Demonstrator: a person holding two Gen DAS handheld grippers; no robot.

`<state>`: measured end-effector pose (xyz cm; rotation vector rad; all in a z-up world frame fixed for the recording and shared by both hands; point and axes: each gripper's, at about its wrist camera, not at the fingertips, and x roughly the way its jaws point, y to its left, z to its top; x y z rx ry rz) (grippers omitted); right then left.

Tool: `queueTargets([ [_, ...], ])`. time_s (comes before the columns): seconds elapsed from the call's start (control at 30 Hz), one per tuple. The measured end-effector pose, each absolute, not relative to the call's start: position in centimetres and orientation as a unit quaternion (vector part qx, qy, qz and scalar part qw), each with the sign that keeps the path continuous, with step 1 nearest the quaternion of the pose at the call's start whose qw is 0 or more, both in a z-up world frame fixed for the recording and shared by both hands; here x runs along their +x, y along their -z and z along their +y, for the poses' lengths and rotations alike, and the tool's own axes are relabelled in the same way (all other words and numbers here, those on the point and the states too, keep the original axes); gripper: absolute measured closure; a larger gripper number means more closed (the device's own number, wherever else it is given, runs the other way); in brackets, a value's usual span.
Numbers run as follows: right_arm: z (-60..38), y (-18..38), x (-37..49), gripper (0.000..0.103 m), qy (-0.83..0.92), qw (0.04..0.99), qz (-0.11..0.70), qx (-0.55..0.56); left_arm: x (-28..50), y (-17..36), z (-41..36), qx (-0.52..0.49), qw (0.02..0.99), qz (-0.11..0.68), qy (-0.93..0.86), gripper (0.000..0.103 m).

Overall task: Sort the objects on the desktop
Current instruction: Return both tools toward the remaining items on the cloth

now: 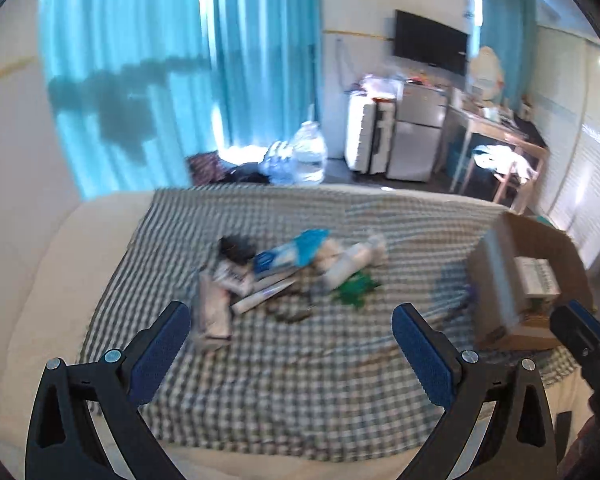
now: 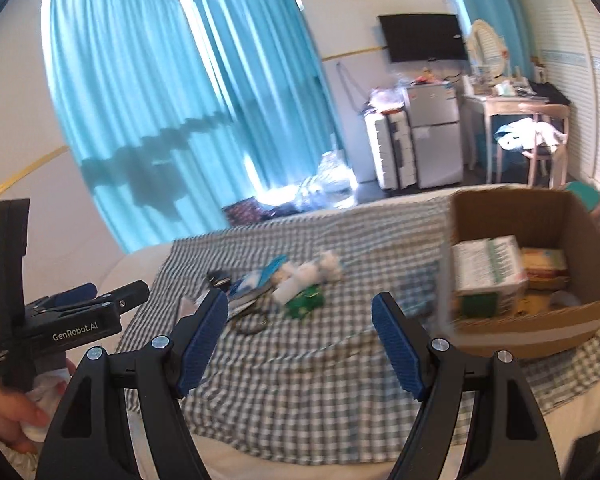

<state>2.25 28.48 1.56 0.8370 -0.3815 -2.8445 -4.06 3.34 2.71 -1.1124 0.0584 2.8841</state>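
Left gripper (image 1: pixel 291 322): jaws spread wide, nothing between the blue pads – it hangs over the near part of the checked cloth, angled down toward the heap.
Right gripper (image 2: pixel 300 312): jaws also wide apart and empty, above the same cloth.
Writing on the tool: the left gripper's black body, seen from the right wrist view, reads "GenRobot.AI" in white; smaller white print beside it is too small to read.
Hand (image 2: pixel 10 416): a person's hand wraps the left tool's handle at the lower left edge.
Heap of objects (image 1: pixel 284 276): tubes, packets, a blue-and-white pack and something green lie jumbled mid-cloth, ahead of both grippers – blurred, so no label is legible.
Checked cloth (image 1: pixel 300 400): grey-and-white gingham spread over a pale bed.
Cardboard box (image 2: pixel 500 204): open-topped, on the cloth to the right of the heap.
White-and-green carton (image 2: pixel 488 268): inside the box against its left wall, printing unreadable; a yellowish pack lies beside it.
Beyond the bed: turquoise curtains (image 2: pixel 160 100), large water bottles on the floor, a small fridge (image 2: pixel 436 132), a wall-mounted dark screen (image 2: pixel 424 38).
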Motion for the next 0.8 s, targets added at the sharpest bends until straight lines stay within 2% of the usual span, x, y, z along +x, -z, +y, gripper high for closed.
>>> queueTargets([
  [0.37, 22.5, 4.3, -1.4, 0.028, 0.932, 0.099, -0.079, 0.340, -5.7, 7.6, -7.0, -0.444, -0.052, -0.076, -0.891, 0.000],
  [0.8, 20.9, 9.1, -7.3, 0.028, 0.914, 0.098, -0.066, 0.387, -12.2, 13.4, -9.2, -0.470, -0.084, -0.101, -0.873, 0.000],
])
